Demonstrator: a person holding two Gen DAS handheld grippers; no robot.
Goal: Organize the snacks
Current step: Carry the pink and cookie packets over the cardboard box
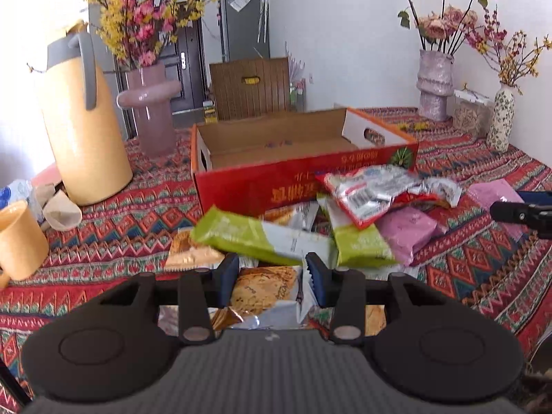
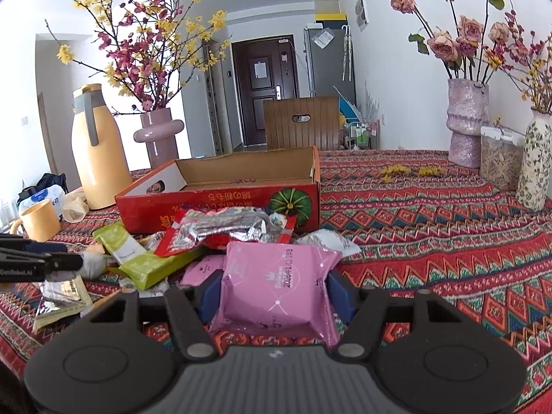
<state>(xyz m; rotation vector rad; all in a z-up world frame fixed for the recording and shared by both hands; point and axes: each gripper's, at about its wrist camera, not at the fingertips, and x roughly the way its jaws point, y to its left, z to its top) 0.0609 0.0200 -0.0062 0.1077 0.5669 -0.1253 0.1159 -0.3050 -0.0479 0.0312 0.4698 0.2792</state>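
On the patterned tablecloth [image 2: 431, 227], a yellow jug [image 1: 77, 127] stands at the far left beside a yellow mug [image 1: 19, 241]. Further right, the red cardboard box [image 1: 276, 179] lies open, with loose snack packets heaped just in front of it. The left gripper [image 1: 272, 274] is clamped on a biscuit packet [image 1: 264, 289], its blue pads pressing the wrapper from both sides, just below a green packet [image 1: 255, 238]. A silver-and-red packet [image 1: 376, 193] rests on top of the heap against the box front. To the right, the right gripper [image 2: 274, 291] is clenched on a pink packet [image 2: 276, 286], held just above the cloth and near the heap. Flower vases [image 2: 467, 120] stand well apart at the far right.
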